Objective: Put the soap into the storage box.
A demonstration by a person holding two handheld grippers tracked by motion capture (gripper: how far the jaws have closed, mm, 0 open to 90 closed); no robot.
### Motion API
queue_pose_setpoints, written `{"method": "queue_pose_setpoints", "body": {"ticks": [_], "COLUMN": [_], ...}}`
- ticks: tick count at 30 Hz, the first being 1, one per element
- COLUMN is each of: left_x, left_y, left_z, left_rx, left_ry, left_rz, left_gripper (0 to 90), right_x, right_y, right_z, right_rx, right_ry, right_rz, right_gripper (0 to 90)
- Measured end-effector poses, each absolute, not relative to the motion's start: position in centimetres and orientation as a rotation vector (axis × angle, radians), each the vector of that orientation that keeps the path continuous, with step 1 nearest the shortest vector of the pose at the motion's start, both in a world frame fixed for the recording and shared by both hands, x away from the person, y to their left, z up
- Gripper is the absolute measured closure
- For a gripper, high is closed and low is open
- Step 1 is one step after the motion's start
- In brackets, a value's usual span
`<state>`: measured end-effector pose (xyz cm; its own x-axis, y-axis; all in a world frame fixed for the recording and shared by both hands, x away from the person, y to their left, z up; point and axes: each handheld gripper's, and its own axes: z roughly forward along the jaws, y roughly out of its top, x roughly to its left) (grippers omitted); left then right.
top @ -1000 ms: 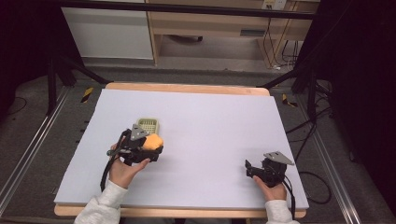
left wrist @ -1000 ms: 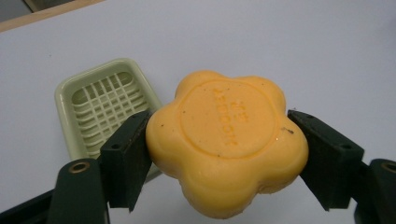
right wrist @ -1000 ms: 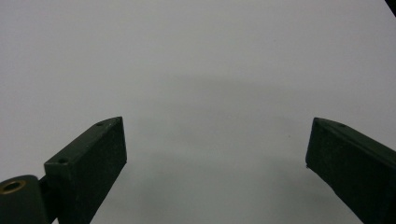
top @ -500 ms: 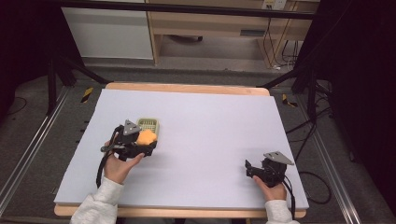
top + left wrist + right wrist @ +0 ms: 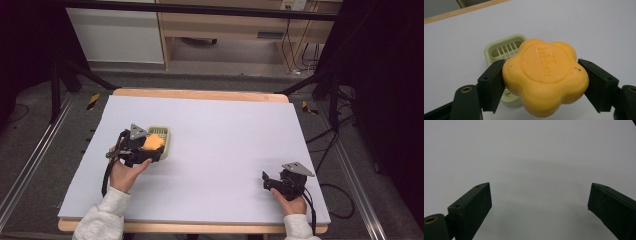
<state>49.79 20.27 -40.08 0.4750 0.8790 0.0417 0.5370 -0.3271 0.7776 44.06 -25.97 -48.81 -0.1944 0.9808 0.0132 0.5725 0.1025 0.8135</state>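
orange soap (image 5: 545,76), pale green slatted dish (image 5: 504,48), black fingers (image 5: 491,87)

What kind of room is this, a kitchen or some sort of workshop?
Most likely a lab or recording bench: a bare white table set in a dark metal frame, loose cables on the floor, and a person working hand-held grippers, the left gripper holding an orange soap.

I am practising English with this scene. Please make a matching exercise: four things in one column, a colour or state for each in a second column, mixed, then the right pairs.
Things:
1. soap
2. soap dish
3. left gripper
4. right gripper

States:
A. pale green, slotted
B. open, nothing between its jaws
C. orange, flower-shaped
D. shut on the soap

Pairs: 1-C, 2-A, 3-D, 4-B
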Motion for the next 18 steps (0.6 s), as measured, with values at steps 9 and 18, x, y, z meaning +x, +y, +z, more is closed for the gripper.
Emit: {"method": "queue_pose_setpoints", "body": {"ticks": [9, 18], "left_x": [51.2, 52.5], "left_y": [20.8, 20.6], "left_z": [-40.4, -40.3], "left_rx": [2.003, 2.002], "left_ry": [1.203, 1.202], "left_rz": [0.610, 0.618], "left_gripper": [25.4, 25.4], "right_x": [44.1, 44.1], "right_y": [-25.9, -26.0], "right_z": [-48.8, -48.8], "right_rx": [1.520, 1.522], "right_ry": [1.838, 1.829], "right_rz": [0.946, 0.949], "right_gripper": [5.7, 5.7]}}
